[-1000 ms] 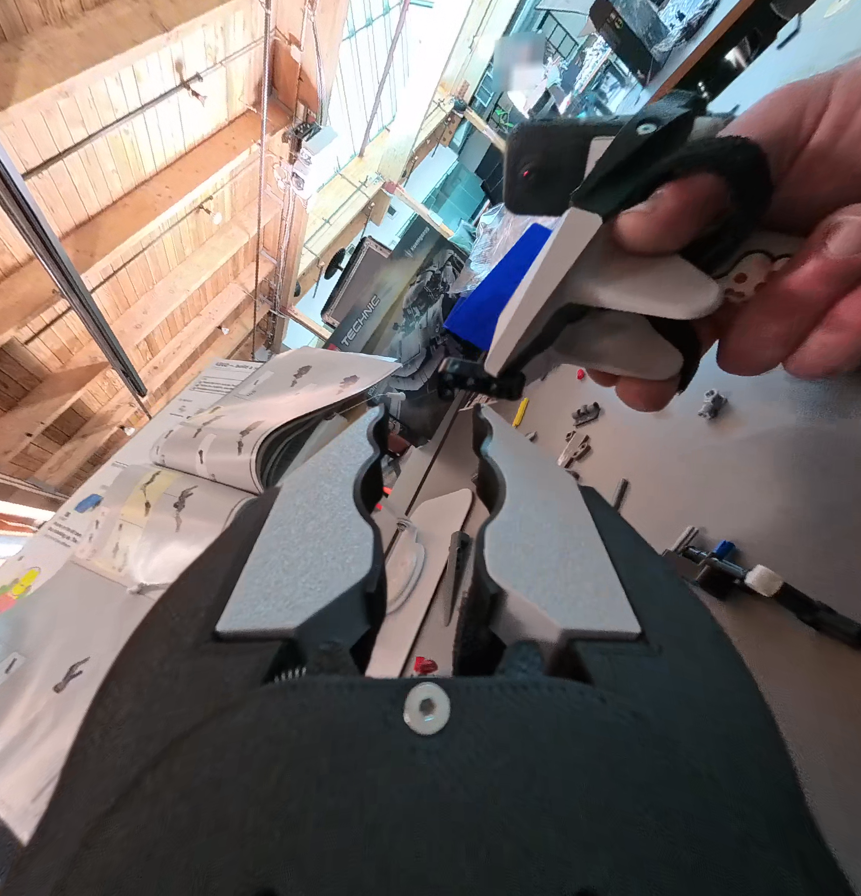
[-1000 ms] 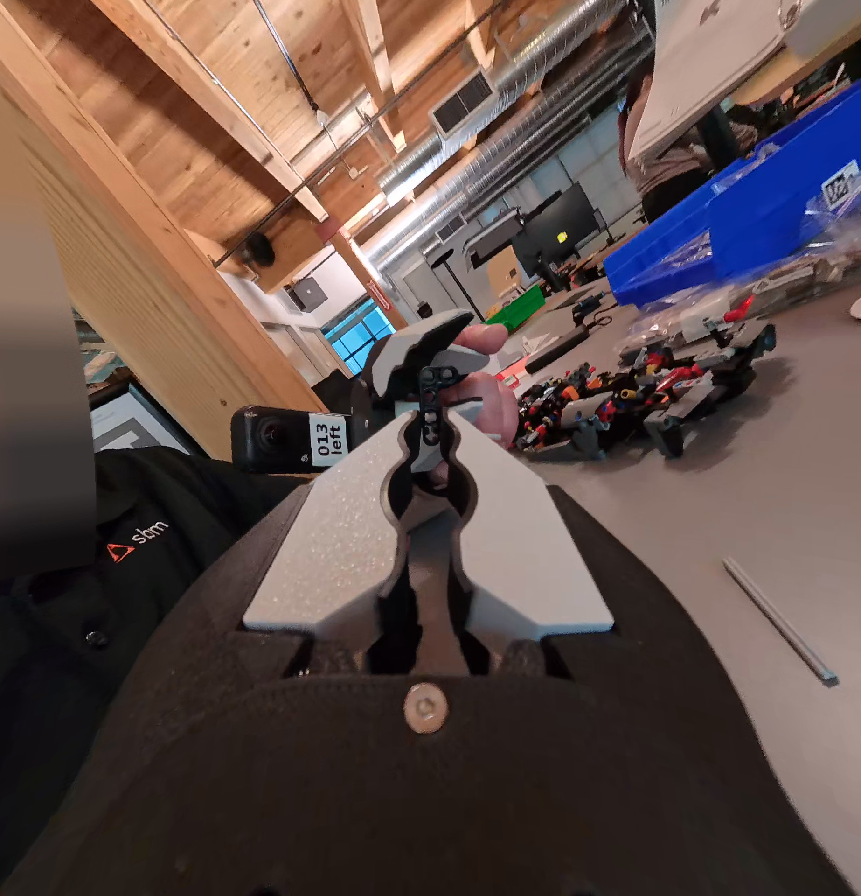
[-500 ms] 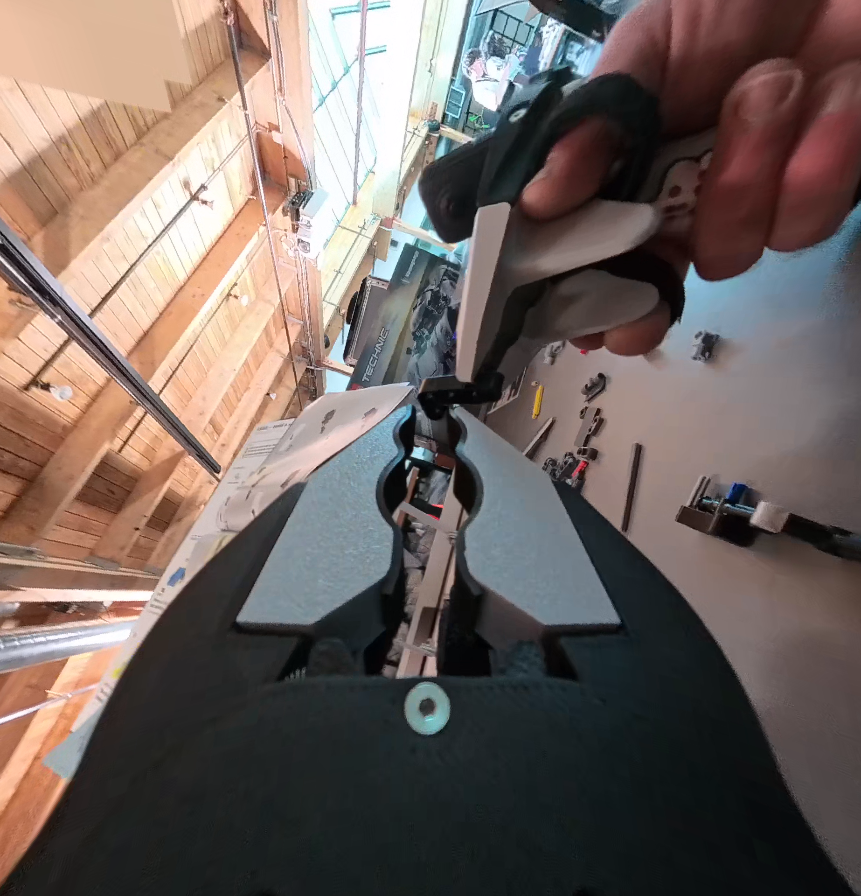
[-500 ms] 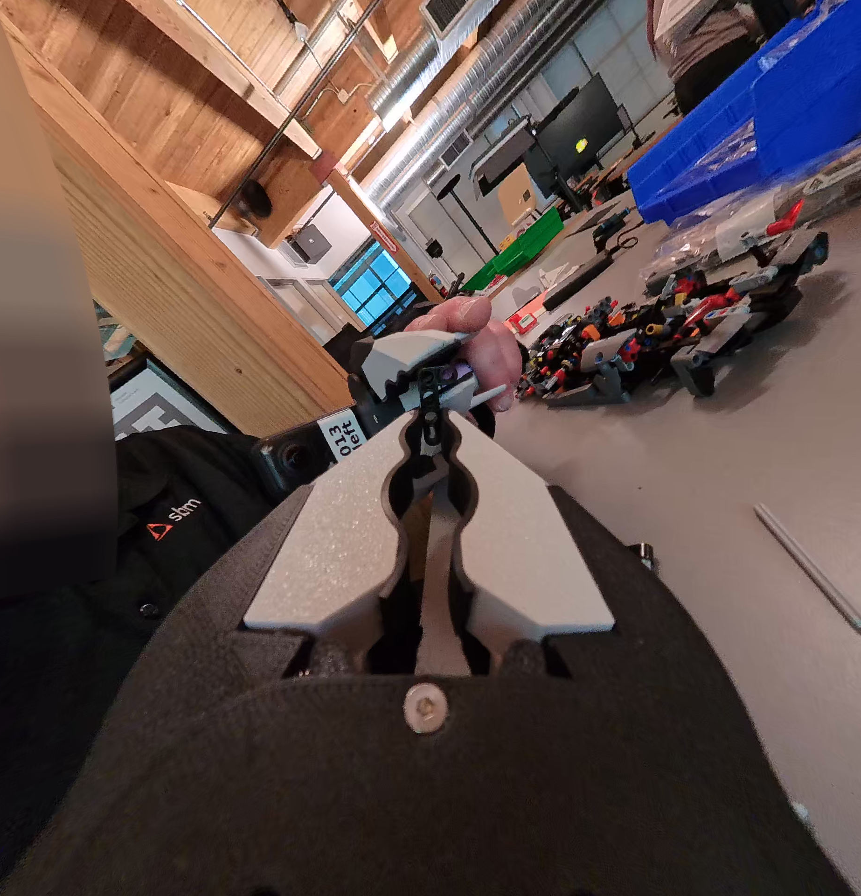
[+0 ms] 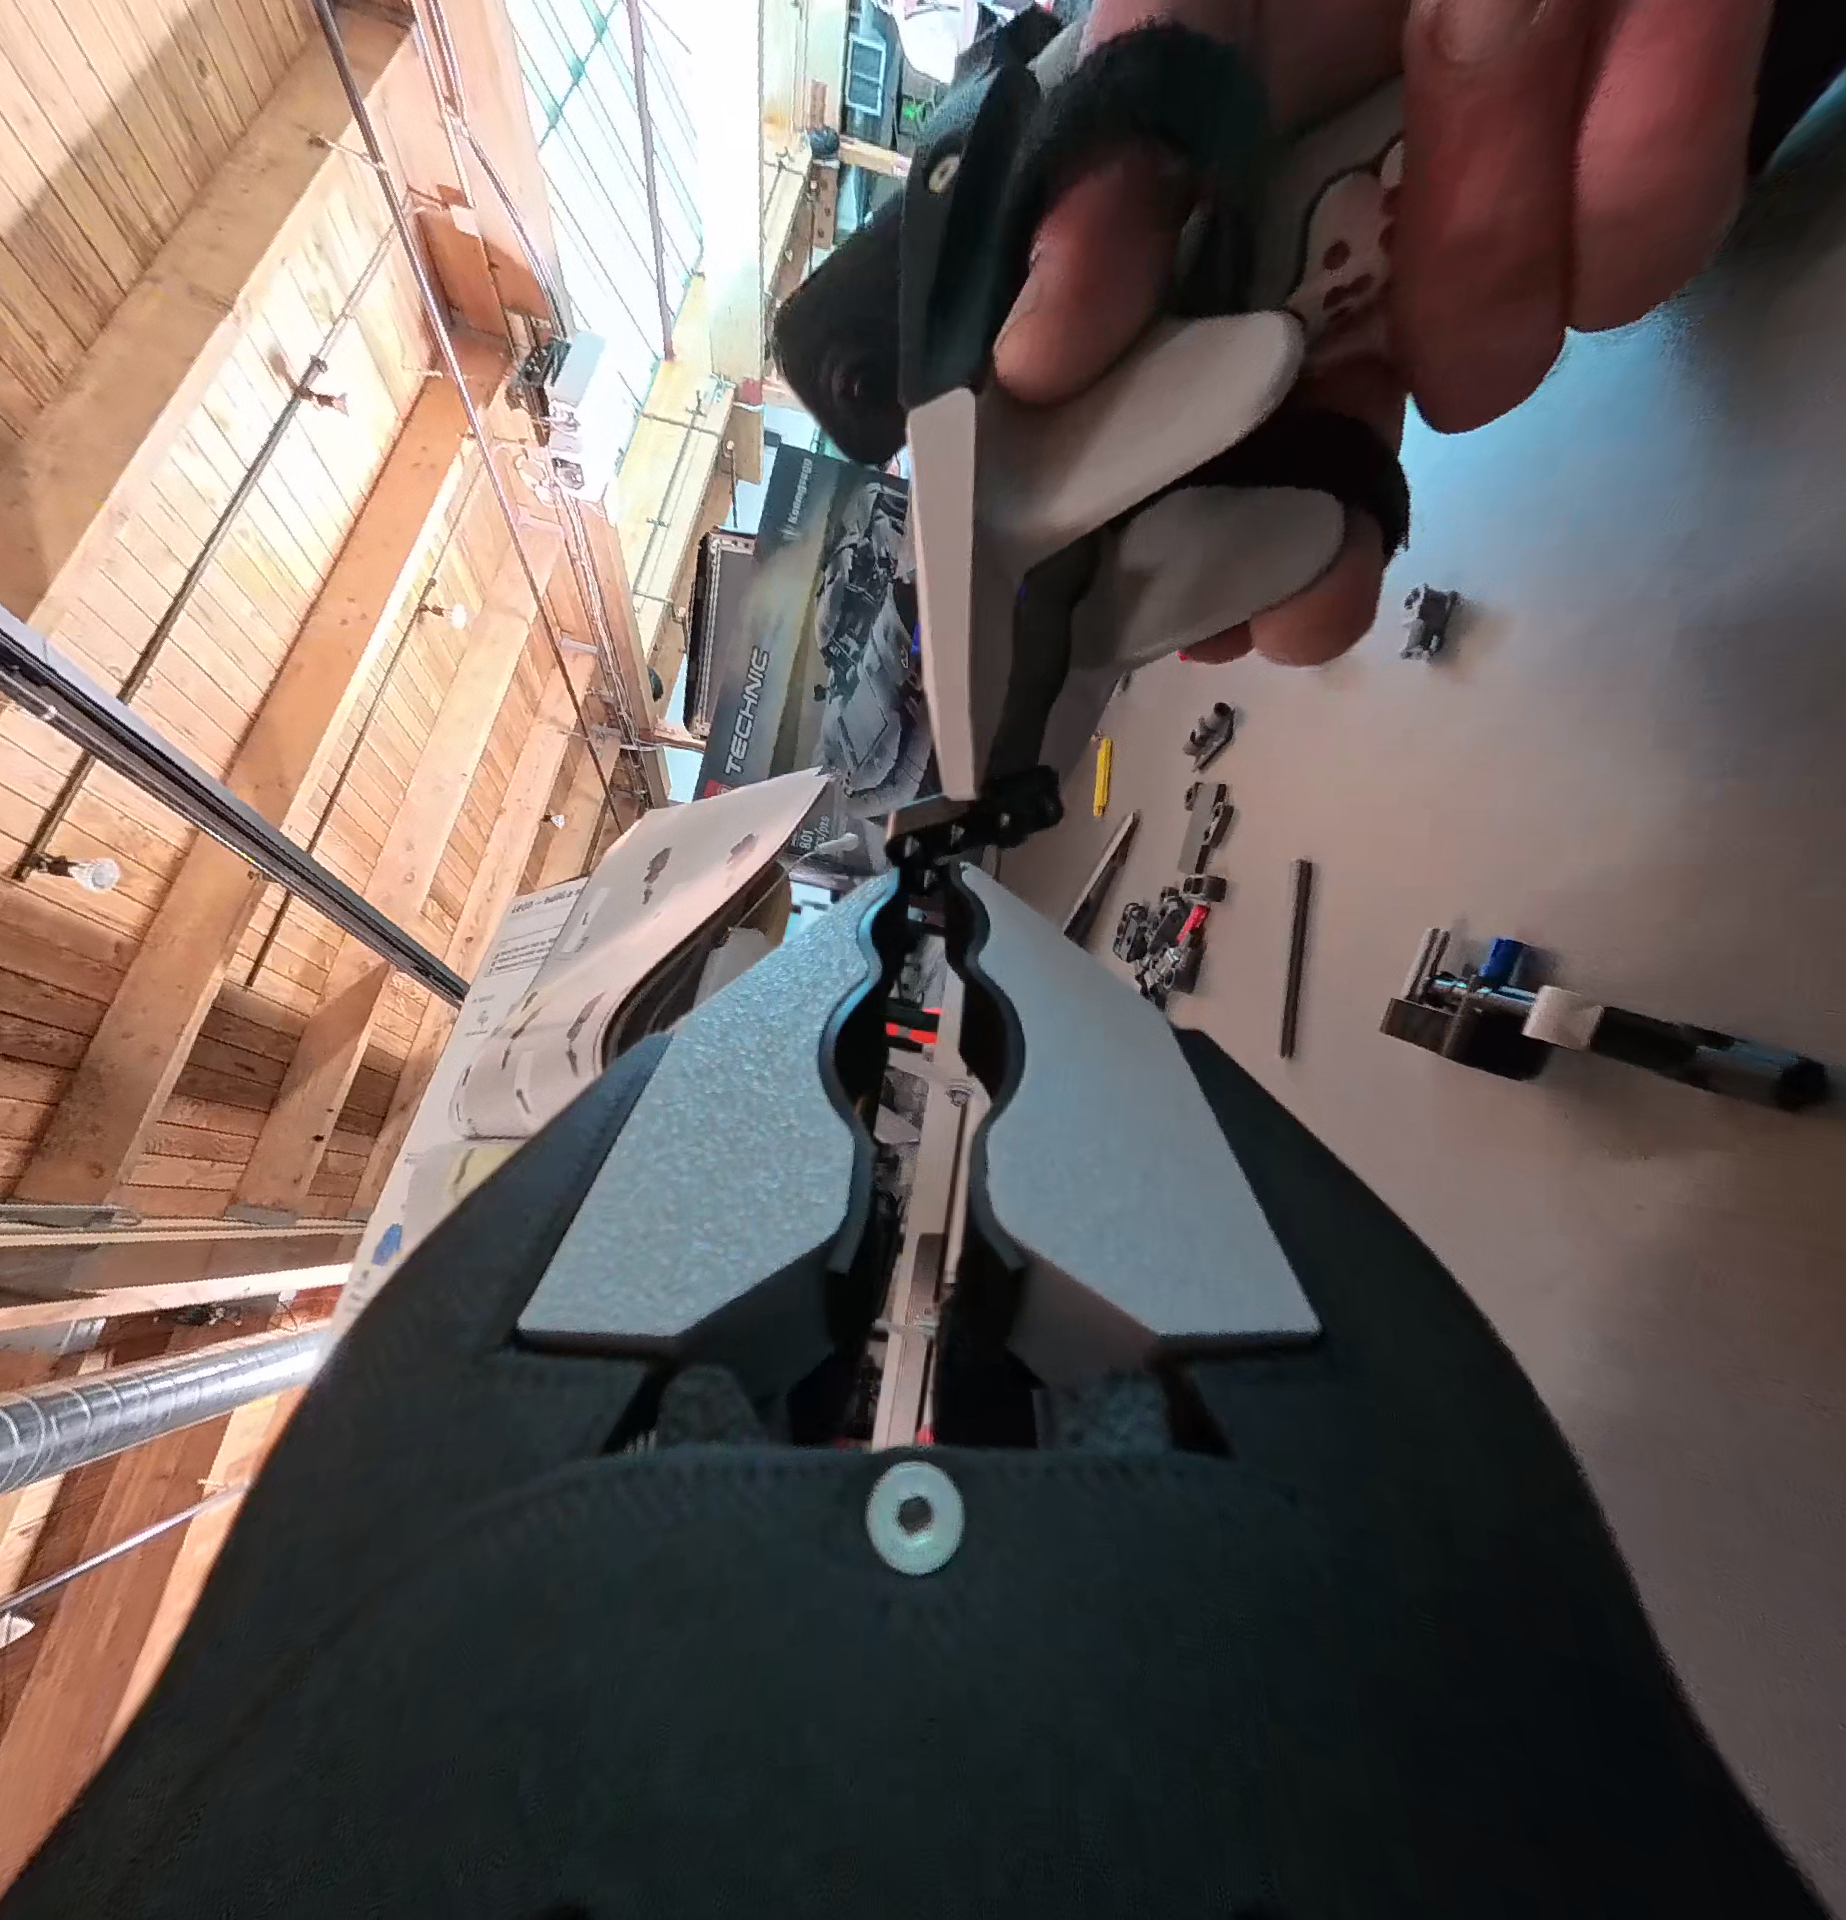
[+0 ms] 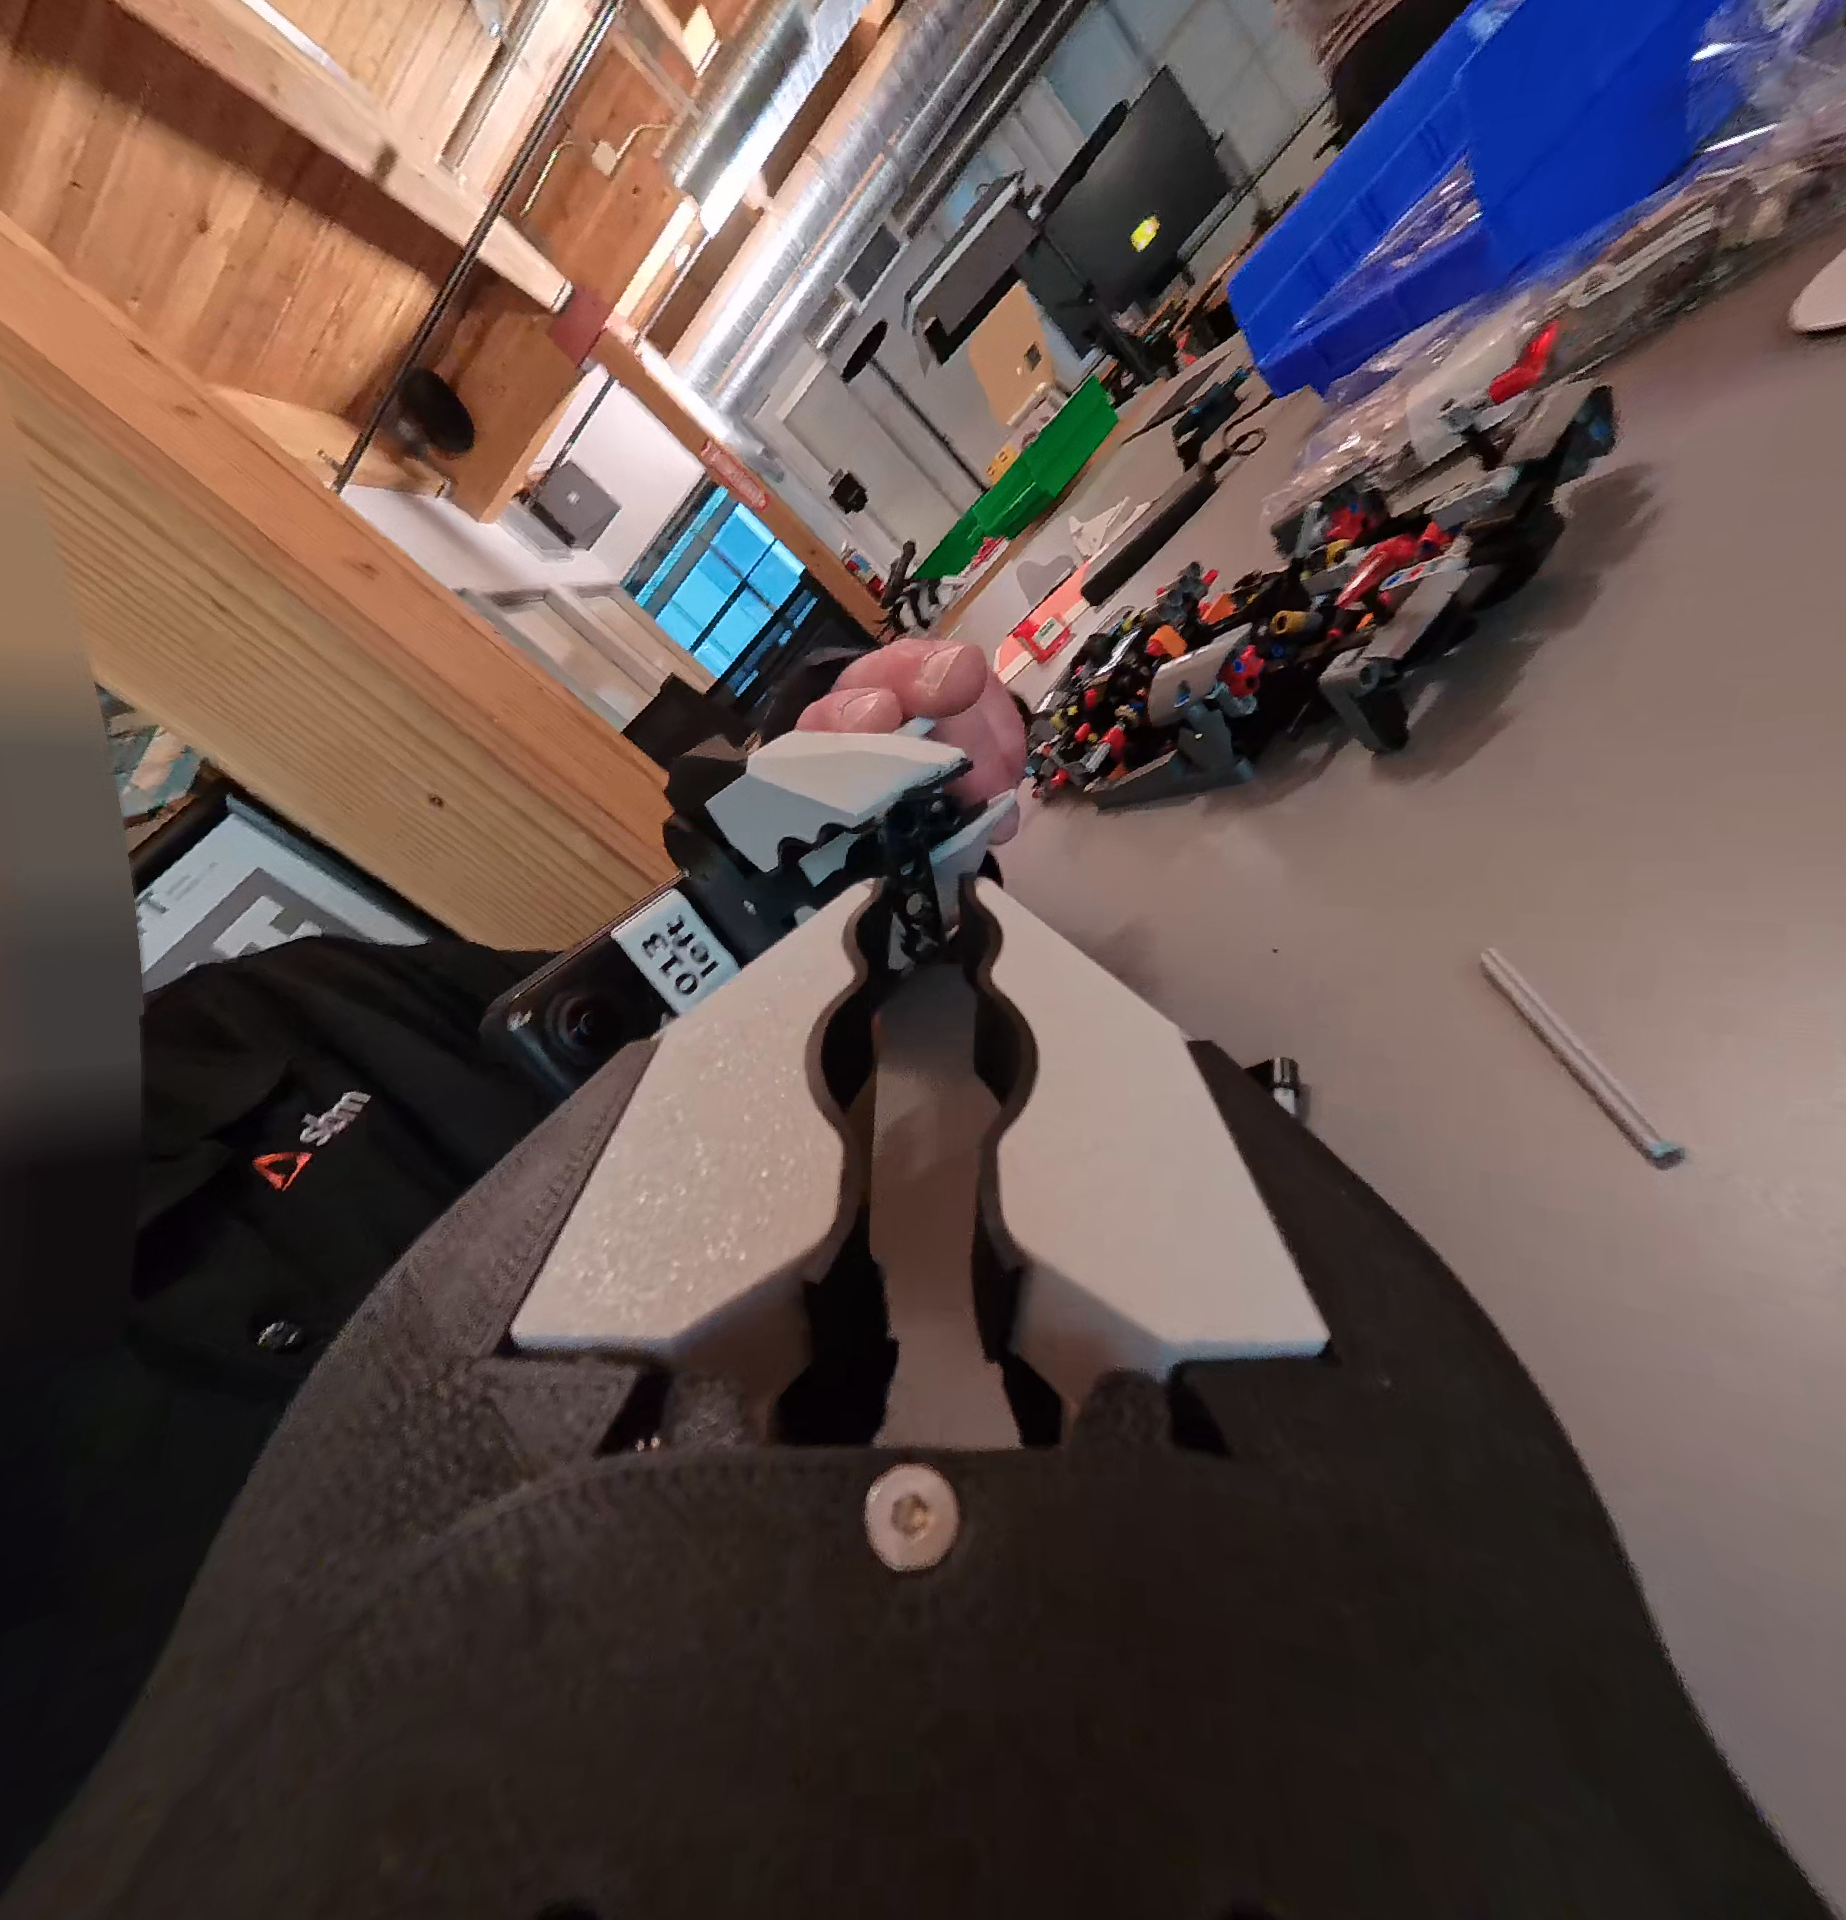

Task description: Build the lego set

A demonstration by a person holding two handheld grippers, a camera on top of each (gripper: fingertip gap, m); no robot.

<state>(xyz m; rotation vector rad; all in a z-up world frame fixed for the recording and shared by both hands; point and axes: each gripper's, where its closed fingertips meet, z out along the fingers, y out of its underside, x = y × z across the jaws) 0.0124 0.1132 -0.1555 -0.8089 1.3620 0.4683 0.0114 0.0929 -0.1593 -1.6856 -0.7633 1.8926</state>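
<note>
Two hand-held grippers meet tip to tip above the grey surface [image 5: 1521, 779]: the left hand-held gripper [image 5: 927, 883] pinches a small black perforated plastic beam [image 5: 1002, 816]; the right hand-held gripper [image 6: 921, 904] flanks it, contact unclear; steady alignment seems wise

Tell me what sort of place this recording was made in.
Probably a shared workshop or lab: exposed timber ceiling beams and silver ducts, a grey worktable strewn with toy building-brick parts, blue storage bins, and an open instruction booklet.
</note>
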